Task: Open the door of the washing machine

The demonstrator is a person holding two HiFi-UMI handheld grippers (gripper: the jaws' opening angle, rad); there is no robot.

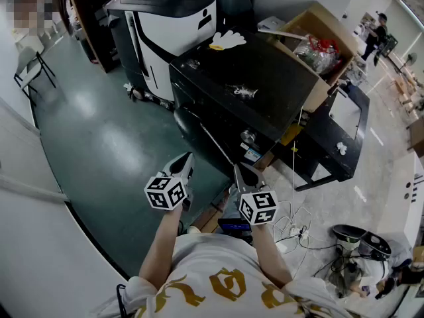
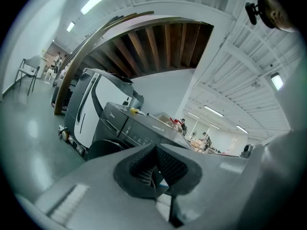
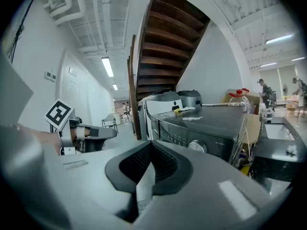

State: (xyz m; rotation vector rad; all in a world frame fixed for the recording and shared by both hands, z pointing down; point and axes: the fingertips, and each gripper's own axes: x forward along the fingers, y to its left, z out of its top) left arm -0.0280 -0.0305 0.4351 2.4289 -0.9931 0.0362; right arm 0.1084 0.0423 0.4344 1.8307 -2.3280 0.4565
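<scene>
I hold my left gripper (image 1: 187,161) and my right gripper (image 1: 240,172) side by side in front of me, near each other but apart. Both point toward the dark grey front-loading washing machine (image 1: 245,95), and neither touches it. In the left gripper view my ribbed black fingers (image 2: 175,166) are pressed together with nothing between them. In the right gripper view the fingers there are pressed together too, also empty. The head view shows the machine from above. On its flat top surface lie a white and yellow glove (image 1: 227,40) at the far edge and a small pale crumpled object (image 1: 244,91) near the middle. Just beside its right side stands an open brown cardboard box (image 1: 311,45). The round dark door (image 2: 102,148) I see well only in the left gripper view, low on the front and partly behind my gripper's body; it looks closed. The right gripper view shows instead the round silver knob (image 3: 195,146) on the control panel, and also my left gripper from the side with its marker cube (image 3: 59,114). Both gripper views show the brown wooden underside of a staircase (image 3: 168,37) above, which the head view does not. Behind the machine stands a white and black cabinet-like unit (image 1: 172,22).
</scene>
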